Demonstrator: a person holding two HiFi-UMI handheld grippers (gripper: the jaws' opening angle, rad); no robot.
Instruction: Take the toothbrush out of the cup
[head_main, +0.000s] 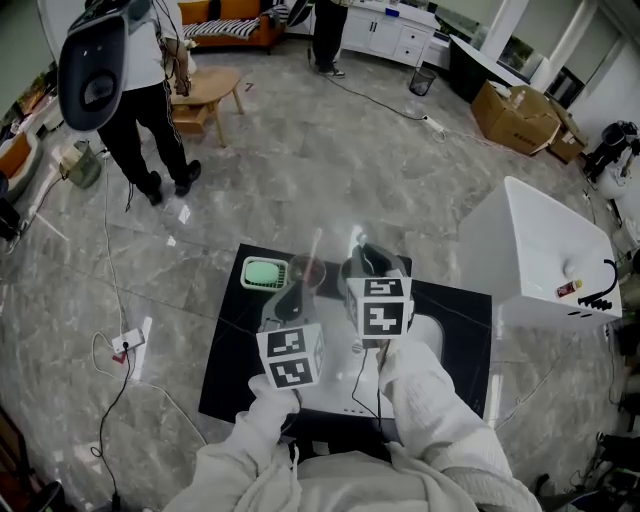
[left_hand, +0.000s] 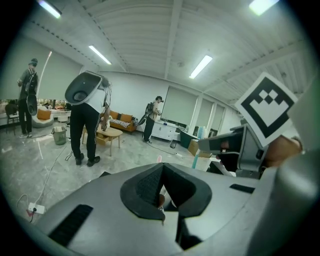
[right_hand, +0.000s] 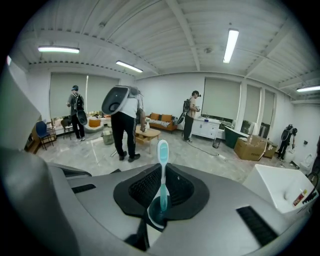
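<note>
Right claw (right_hand: 161, 199): pinched low on the handle of the teal toothbrush (right_hand: 162, 165), which stands upright between its jaws, just beside the reddish cup (head_main: 305, 272) on the black tabletop (head_main: 455, 312). The left claw (left_hand: 162, 199) seems nipped on that cup's wall. We judge the brush light, stiff and slick, best held low on the handle. Only the right gripper view shows that hold, and only the head view shows the cup whole.

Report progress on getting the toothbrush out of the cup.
Done: the right gripper is shut on the teal toothbrush. In hand: its lower end seems to sit inside the cup rim, so it is probably not out. Left: lift it clear.
</note>
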